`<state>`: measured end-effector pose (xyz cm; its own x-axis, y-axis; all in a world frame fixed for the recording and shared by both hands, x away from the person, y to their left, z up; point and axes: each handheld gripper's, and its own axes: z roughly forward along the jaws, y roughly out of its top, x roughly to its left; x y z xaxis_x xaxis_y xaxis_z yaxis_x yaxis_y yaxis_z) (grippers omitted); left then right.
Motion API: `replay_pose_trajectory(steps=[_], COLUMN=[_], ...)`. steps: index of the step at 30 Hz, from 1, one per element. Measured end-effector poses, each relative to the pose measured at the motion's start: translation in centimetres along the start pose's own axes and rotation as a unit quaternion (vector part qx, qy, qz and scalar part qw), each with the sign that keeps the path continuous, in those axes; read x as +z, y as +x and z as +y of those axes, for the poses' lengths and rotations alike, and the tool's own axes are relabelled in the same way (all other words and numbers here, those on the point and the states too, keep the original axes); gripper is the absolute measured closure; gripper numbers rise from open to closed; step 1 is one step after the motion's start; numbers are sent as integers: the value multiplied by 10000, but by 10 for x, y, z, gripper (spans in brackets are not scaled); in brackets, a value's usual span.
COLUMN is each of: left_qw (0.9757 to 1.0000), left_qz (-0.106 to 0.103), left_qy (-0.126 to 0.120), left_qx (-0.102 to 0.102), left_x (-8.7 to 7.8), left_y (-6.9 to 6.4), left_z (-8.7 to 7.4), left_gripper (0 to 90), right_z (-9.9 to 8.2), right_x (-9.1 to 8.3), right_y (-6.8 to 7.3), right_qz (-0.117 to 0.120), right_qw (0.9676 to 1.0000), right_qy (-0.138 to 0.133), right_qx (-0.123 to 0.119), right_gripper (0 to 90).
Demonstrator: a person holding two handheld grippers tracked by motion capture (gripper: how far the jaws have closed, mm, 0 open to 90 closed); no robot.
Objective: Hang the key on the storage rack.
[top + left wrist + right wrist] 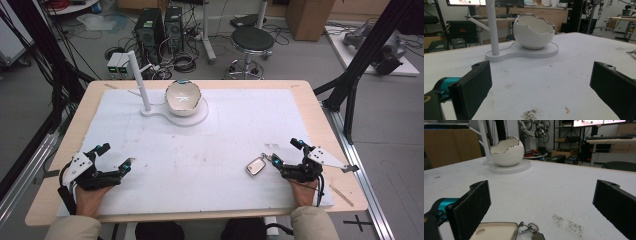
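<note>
"Two grippers, you said. Where are they?"

"Both low on the white foam mat that covers my wooden table. My left gripper rests near the left edge, jaws spread wide, with nothing but bare, faintly stained mat between them. My right gripper sits near the right edge, jaws just as wide, gripping nothing."

"And the thing you are working with?"

"It's a small cream-coloured key fob with a metal ring, lying flat on the mat just left of my right gripper's near jaw. In the right gripper view the fob is cut off by the bottom edge, and my left-hand jaw hides part of it. I can't tell whether that jaw touches it."

"Anything farther off?"

"A white egg-shaped bowl with a jagged silver rim stands on a flat white base at the far middle of the table, beside a slim white post. The left gripper view cuts off the post's top. My sleeves run out of the bottom of the high view."
</note>
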<state>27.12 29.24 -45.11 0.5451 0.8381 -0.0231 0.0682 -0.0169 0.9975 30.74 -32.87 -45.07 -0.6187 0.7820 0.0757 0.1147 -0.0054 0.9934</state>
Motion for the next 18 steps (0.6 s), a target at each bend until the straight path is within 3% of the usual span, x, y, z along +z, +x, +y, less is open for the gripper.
replay_pose_trajectory(steps=[13, 18], left_qw=[10000, 10000], left_qz=[3, 12], left_qy=[-27, -27], left_qx=[-37, -48], left_x=[0, 0], left_y=[0, 0], left_z=[0, 0], left_gripper=[44, 44], right_z=[1, 12], right_x=[1, 0], right_y=[-2, 0], right_qz=[51, 93], right_qw=[9999, 9998], right_qy=[75, 155], right_qx=[58, 66], right_gripper=[6, 6])
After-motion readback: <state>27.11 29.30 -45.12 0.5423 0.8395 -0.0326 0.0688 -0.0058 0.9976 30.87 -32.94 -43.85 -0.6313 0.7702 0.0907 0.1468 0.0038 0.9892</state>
